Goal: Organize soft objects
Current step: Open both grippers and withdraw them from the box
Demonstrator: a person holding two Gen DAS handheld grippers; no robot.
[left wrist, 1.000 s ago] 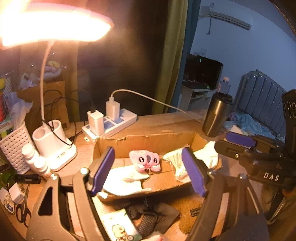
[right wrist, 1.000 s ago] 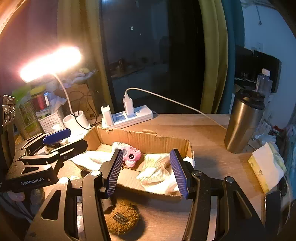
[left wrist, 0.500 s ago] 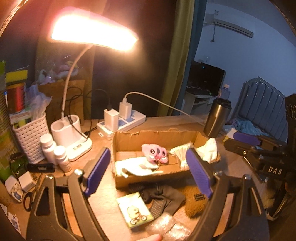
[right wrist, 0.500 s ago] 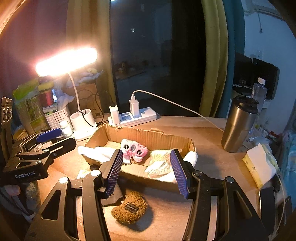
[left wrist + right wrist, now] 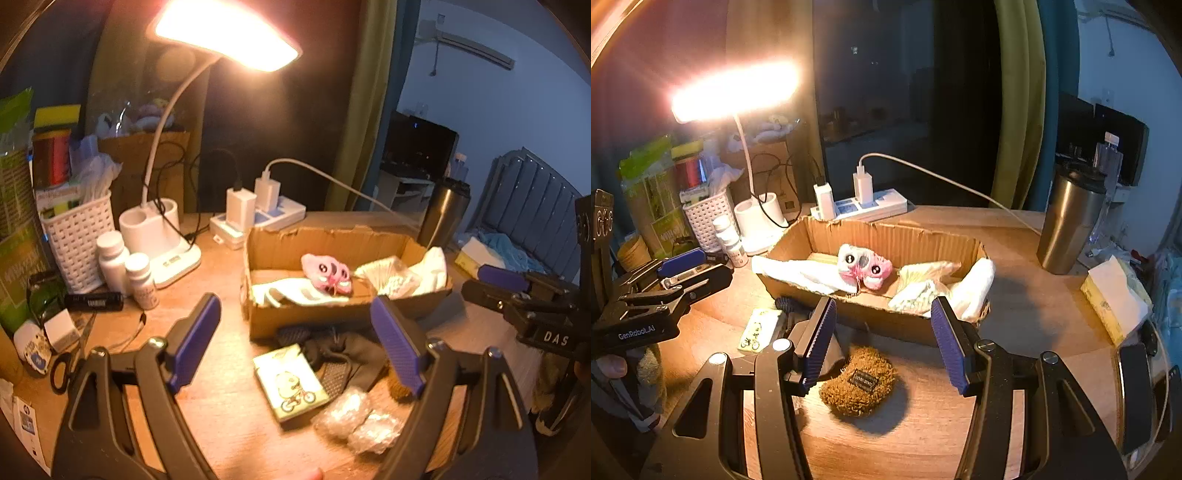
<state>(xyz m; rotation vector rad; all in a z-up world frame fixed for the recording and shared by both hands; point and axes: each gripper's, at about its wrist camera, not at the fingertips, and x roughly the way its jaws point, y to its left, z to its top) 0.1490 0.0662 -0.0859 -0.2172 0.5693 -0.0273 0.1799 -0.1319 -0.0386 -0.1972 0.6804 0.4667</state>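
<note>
A low cardboard box (image 5: 314, 317) (image 5: 886, 236) on the wooden desk holds a pink plush toy (image 5: 327, 273) (image 5: 864, 267), a white cloth (image 5: 801, 273) and white packets (image 5: 923, 291). In front of the box lie a brown fuzzy pouch (image 5: 860, 384), a dark glove (image 5: 351, 358), a card with a bicycle picture (image 5: 291, 384) and clear plastic bags (image 5: 358, 417). My left gripper (image 5: 299, 347) is open and empty above the card. My right gripper (image 5: 884, 343) is open and empty above the pouch.
A lit desk lamp (image 5: 159, 240), white basket (image 5: 79, 236), two white bottles (image 5: 125, 266), scissors (image 5: 70, 354) and a power strip (image 5: 258, 218) stand left and behind. A steel tumbler (image 5: 1067, 221) and tissue pack (image 5: 1112, 295) are at the right.
Both grippers have pulled back and risen from the box, so more of the desk and the items in front of it show. Both stay open and empty.
</note>
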